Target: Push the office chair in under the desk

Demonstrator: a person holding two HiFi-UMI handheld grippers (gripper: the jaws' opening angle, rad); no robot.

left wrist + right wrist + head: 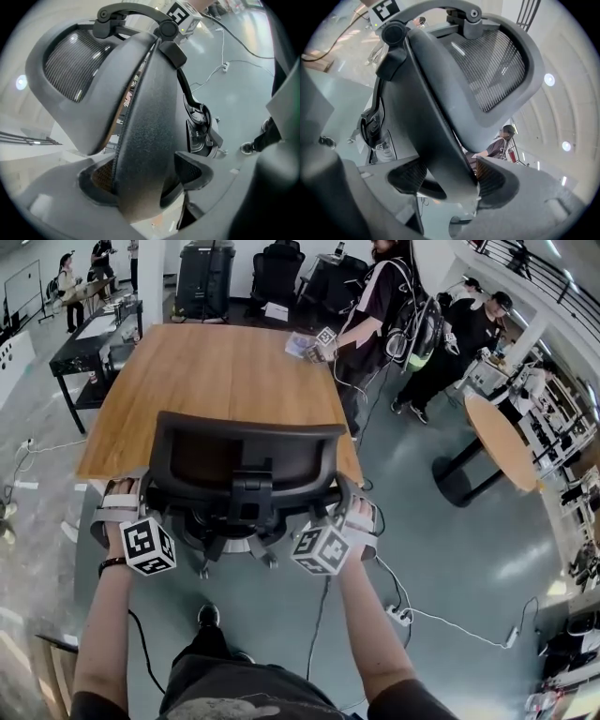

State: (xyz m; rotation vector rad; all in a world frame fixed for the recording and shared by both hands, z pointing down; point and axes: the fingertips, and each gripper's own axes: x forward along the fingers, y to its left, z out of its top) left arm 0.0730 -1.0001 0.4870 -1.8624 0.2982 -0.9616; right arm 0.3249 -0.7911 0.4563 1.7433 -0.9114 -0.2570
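Head view has the left gripper [120, 501] at the left rim of the office chair [246, 460] backrest. Its jaws stand wide around that rim, the pads loose on it rather than clamping. The office chair stands at the near edge of the wooden desk [216, 371], backrest upright. At the right rim, the right gripper [354, 514] is closed firmly on the backrest frame.

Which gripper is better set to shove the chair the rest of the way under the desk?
Right, probably. The right gripper is clamped on the backrest edge and can drive it. The left gripper has its jaws apart around the edge, one pad clear of it.
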